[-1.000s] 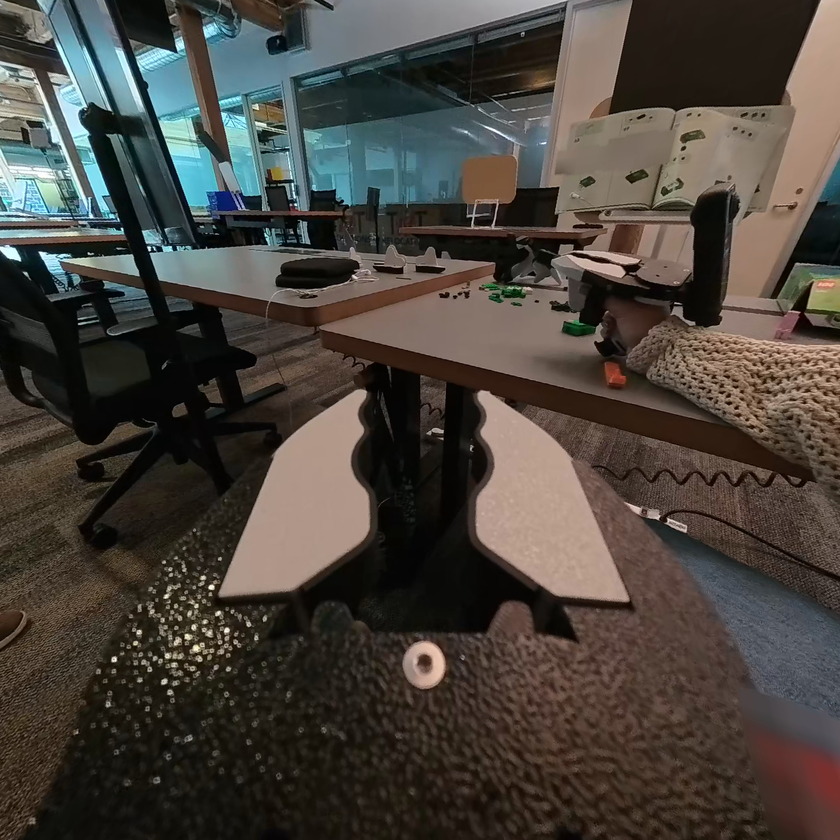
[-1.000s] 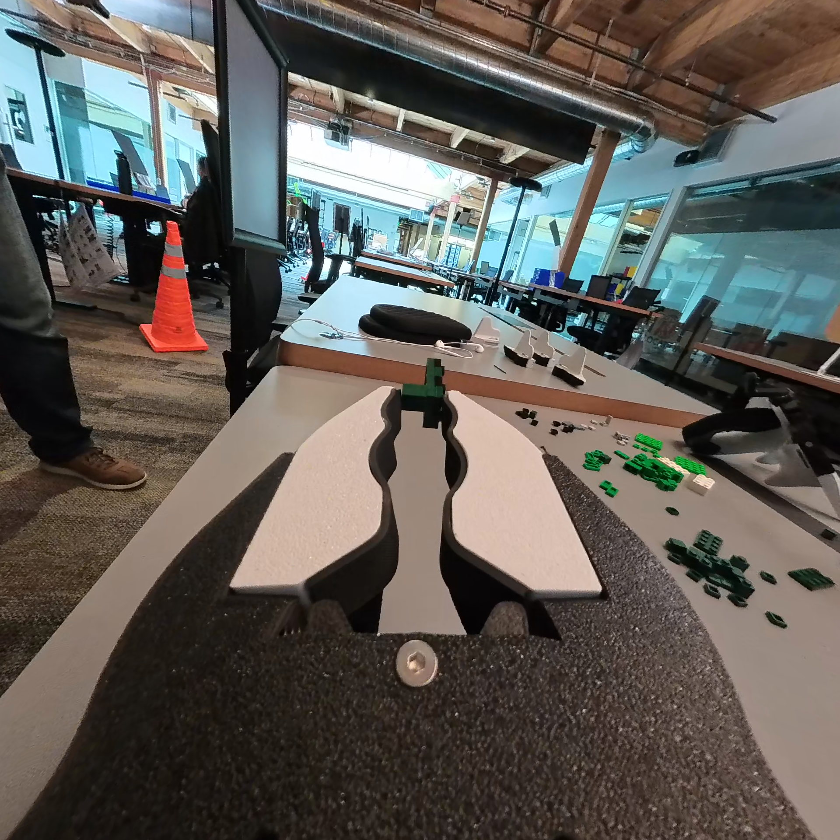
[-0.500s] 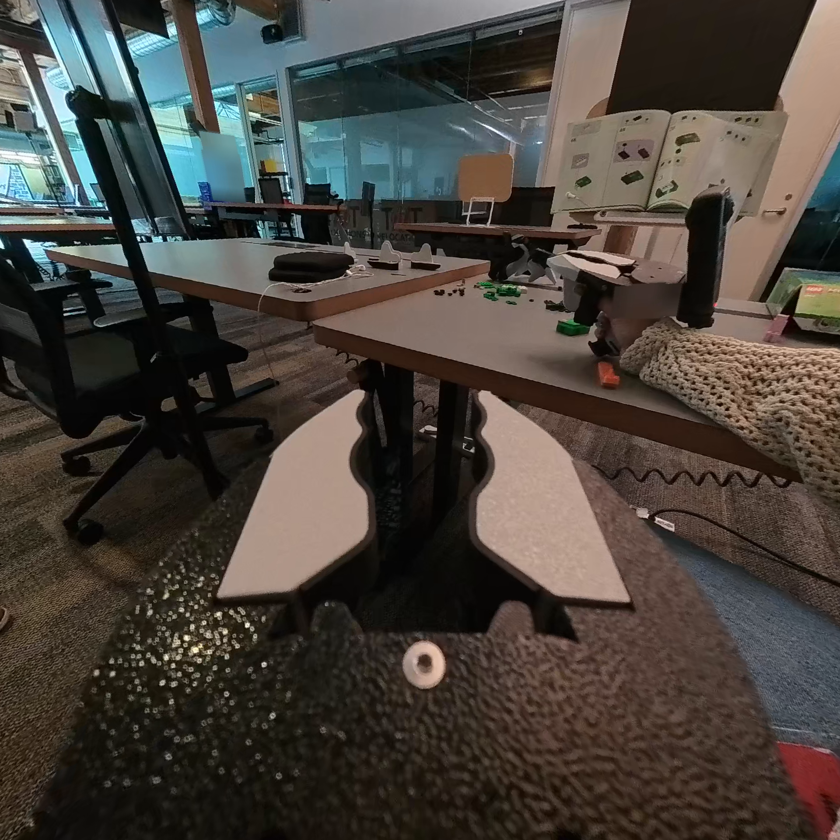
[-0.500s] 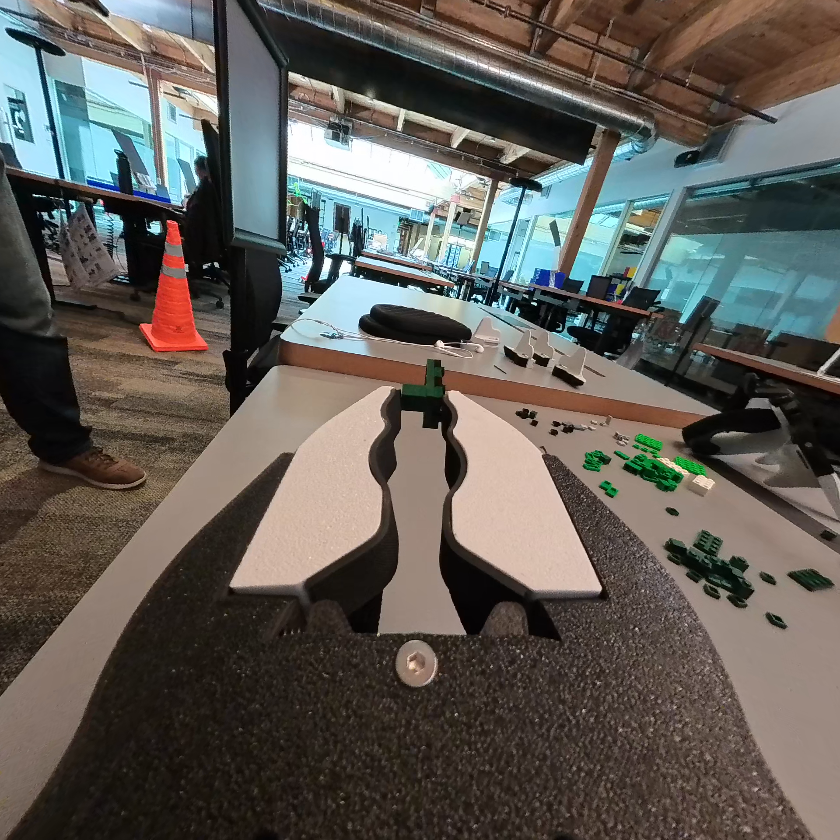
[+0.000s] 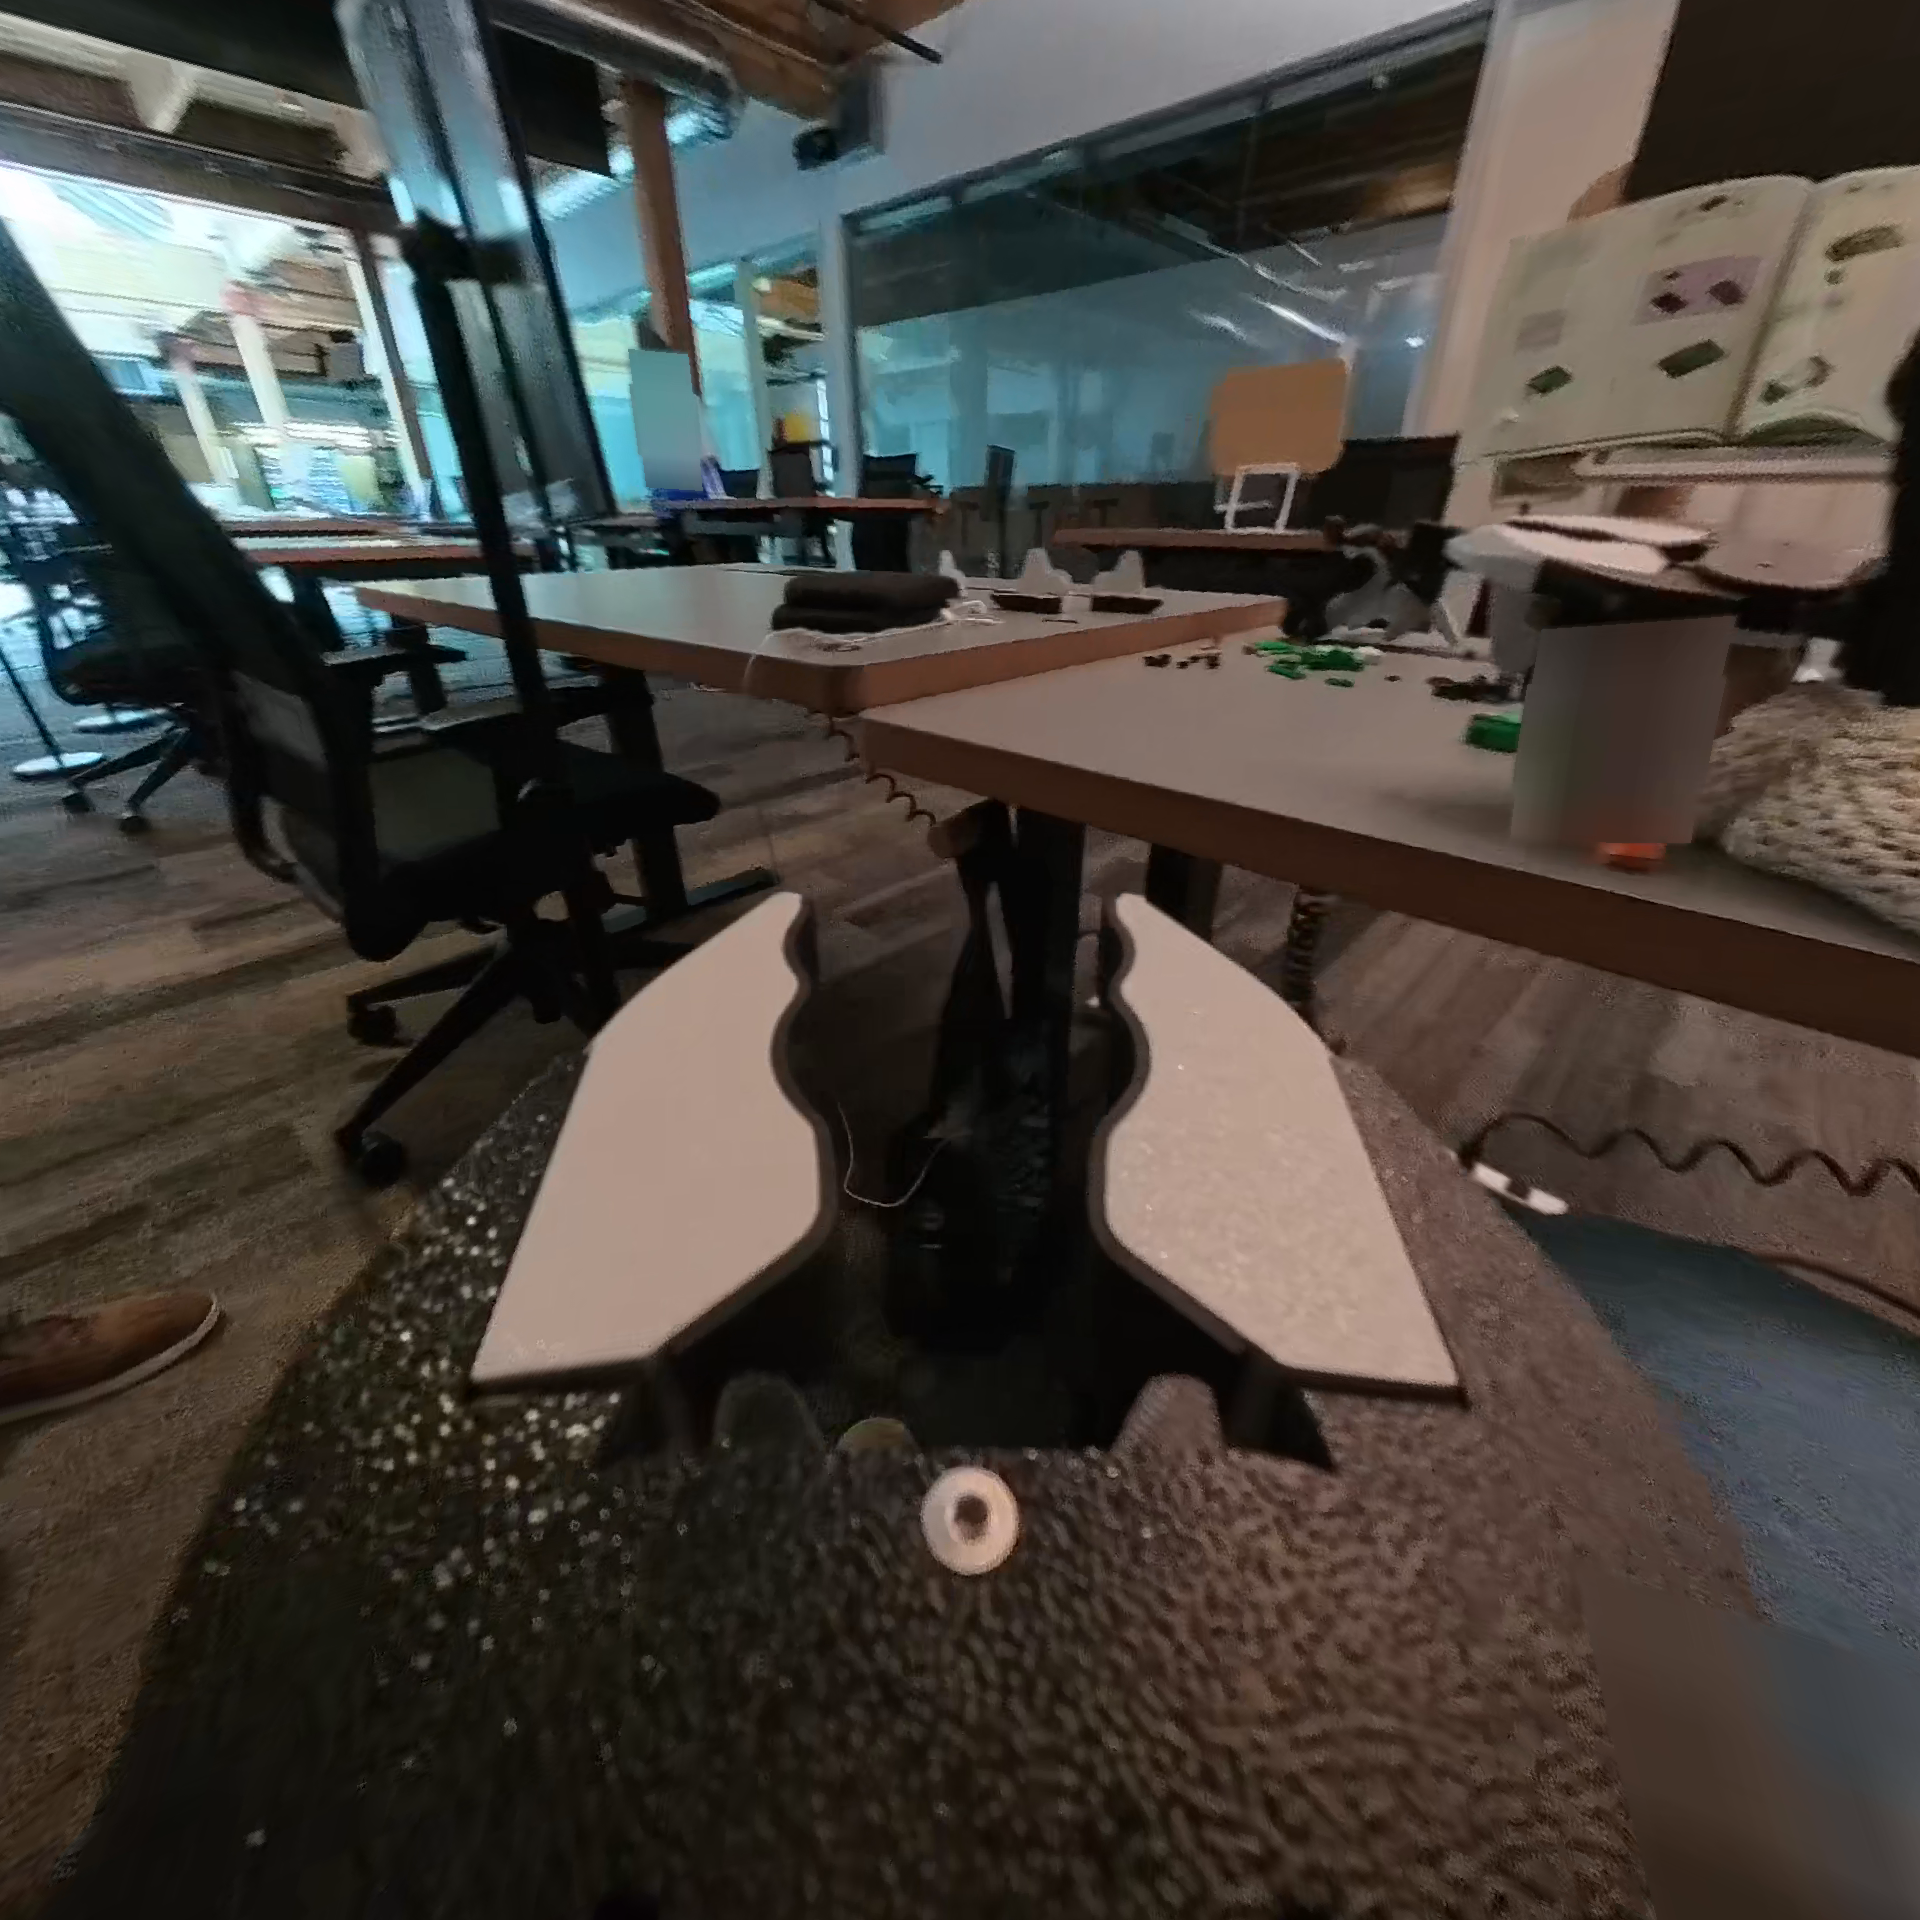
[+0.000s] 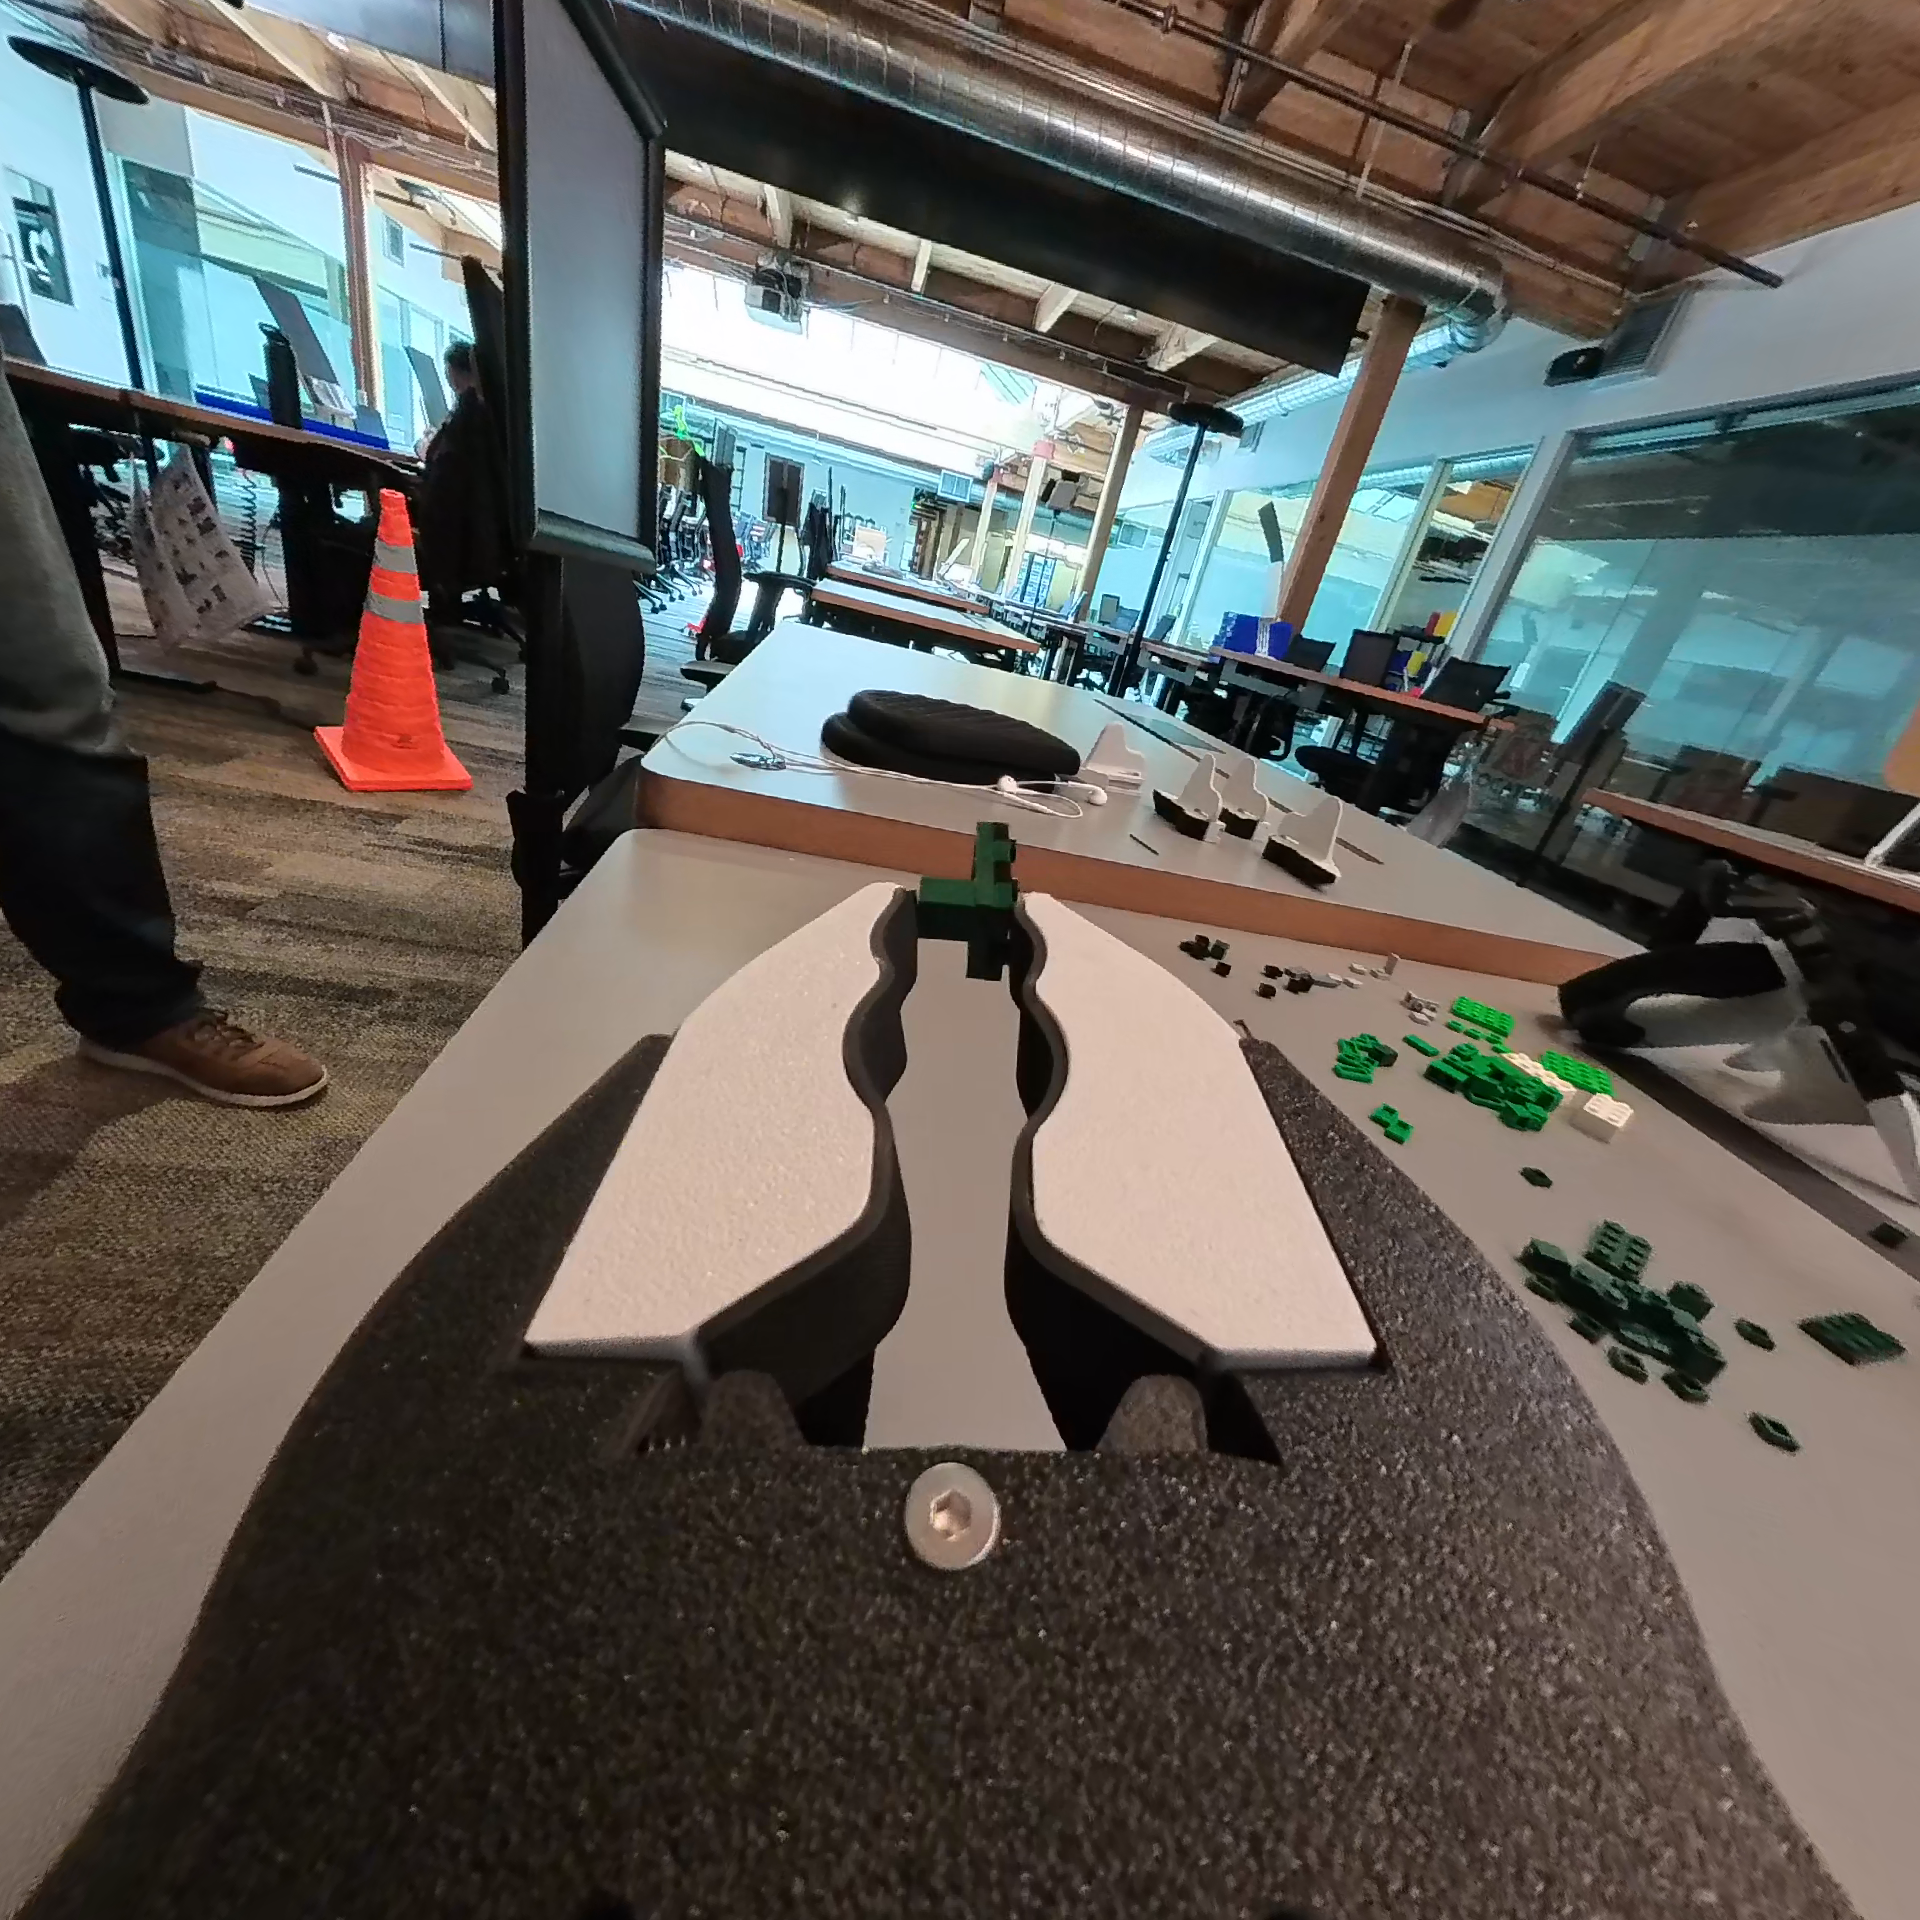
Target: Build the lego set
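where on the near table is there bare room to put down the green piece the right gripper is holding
Bare grey top lies below and ahead of the right gripper, which holds the green lego assembly, out to the table left edge. The right side is crowded: bright green bricks, dark green bricks, small black pieces.

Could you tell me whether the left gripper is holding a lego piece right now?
No, the left gripper hangs below the table edge with its jaws apart and nothing between them.
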`<state>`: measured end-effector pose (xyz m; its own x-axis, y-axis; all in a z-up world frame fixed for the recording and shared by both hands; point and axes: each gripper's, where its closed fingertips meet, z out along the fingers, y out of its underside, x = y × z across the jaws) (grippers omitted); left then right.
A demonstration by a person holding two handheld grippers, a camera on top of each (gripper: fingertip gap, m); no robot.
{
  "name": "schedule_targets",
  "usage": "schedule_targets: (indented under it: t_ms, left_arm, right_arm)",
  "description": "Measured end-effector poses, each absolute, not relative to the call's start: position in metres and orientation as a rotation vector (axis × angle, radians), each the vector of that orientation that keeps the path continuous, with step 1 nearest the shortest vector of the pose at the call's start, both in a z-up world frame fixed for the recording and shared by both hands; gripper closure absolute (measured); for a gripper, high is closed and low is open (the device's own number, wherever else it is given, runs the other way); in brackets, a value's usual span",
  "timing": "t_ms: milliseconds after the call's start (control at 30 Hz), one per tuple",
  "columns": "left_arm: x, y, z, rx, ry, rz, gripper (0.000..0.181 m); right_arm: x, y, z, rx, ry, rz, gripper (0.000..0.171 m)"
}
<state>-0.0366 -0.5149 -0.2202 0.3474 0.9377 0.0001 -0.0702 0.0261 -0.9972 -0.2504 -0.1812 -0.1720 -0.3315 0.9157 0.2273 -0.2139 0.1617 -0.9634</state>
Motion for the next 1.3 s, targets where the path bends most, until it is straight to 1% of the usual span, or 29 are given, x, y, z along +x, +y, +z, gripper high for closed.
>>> schedule_targets:
  t_ms: [167,267,400,500,733,1300]
  left_arm:
    - [-0.053,-0.510,-0.249,-1.239,-0.942,0.987,0.123]
    - [-0.056,-0.501,-0.263,-1.270,-0.913,0.989,0.123]
    - [-0.059,-0.504,-0.294,-1.289,-0.991,0.941,0.121]
    - [-0.059,-0.507,-0.289,-1.282,-0.965,0.958,0.122]
    - [-0.061,-0.491,-0.304,-1.395,-0.916,0.937,0.122]
    - [-0.059,-0.488,-0.306,-1.412,-0.909,0.924,0.129]
  right_arm:
    - [-0.250,-0.183,-0.172,-0.722,-1.419,1.387,0.155]
    - [-0.250,-0.183,-0.172,-0.725,-1.417,1.388,0.155]
    - [-0.252,-0.183,-0.174,-0.735,-1.426,1.392,0.155]
    - [-0.252,-0.184,-0.174,-0.731,-1.432,1.389,0.155]
    - [-0.252,-0.188,-0.176,-0.713,-1.455,1.372,0.155]
    - [-0.252,-0.187,-0.177,-0.728,-1.454,1.391,0.155]
